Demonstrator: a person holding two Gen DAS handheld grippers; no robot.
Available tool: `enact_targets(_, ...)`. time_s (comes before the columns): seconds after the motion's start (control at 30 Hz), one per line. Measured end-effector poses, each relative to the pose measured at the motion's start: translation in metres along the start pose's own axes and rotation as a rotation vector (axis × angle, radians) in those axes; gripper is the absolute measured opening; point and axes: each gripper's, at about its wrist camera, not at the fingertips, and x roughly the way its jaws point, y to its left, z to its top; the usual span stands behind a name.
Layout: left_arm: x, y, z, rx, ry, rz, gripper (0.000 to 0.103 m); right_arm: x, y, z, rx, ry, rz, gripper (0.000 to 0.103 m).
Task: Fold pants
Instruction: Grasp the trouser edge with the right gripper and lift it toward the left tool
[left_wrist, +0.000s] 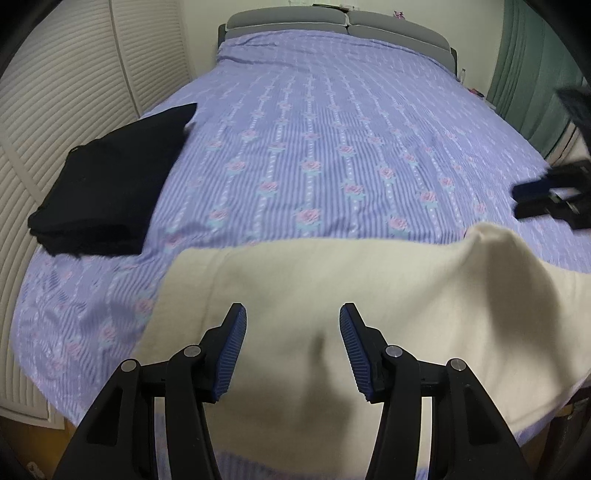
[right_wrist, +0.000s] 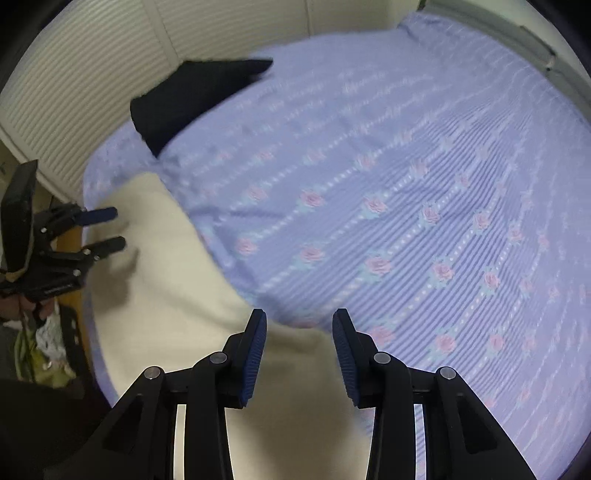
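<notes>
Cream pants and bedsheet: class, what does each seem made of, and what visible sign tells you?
Cream pants: probably a soft, thick knit or fleece; matte, with rounded, bulky folds and no sheen. Bedsheet: likely thin woven cotton or a blend; printed stripes and roses, lying flat with fine creases. Blur leaves the weave uncertain.

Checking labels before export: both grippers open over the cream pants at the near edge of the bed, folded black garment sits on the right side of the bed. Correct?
Not quite: the folded black garment lies on the left side of the bed, by the louvered doors, as the left wrist view shows. The rest holds: the left gripper and the right gripper are open over the cream pants at the near edge.
</notes>
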Motion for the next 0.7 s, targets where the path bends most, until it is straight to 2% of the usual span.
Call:
enact_targets(0.13,-0.005,0.015,-0.023,0.019,0.023,0.011,0.053,-0.010,0.046,-0.038,0.038,-0.031,-0.056,0.038)
enact_targets(0.27,-0.008,0.028,-0.044,0.062,0.028,0.030,0.054,-0.003,0.098,-0.095,0.110,0.005,-0.083,0.038)
enact_targets(0.43,-0.003,0.042,-0.061,0.083,0.019,0.040,0.055,0.024,0.126,-0.144,0.247,0.052,-0.110,0.038)
enact_targets(0.57,0.006,0.048,-0.067,0.107,0.020,0.054,0.055,0.046,0.144,-0.159,0.249,0.073,-0.183,0.038)
enact_targets(0.6,0.007,0.048,-0.067,0.110,0.020,0.056,0.055,0.050,0.146,-0.162,0.244,0.085,-0.199,0.036)
enact_targets(0.7,0.009,0.049,-0.068,0.116,0.021,0.054,0.055,0.070,0.148,-0.165,0.226,0.130,-0.244,0.009)
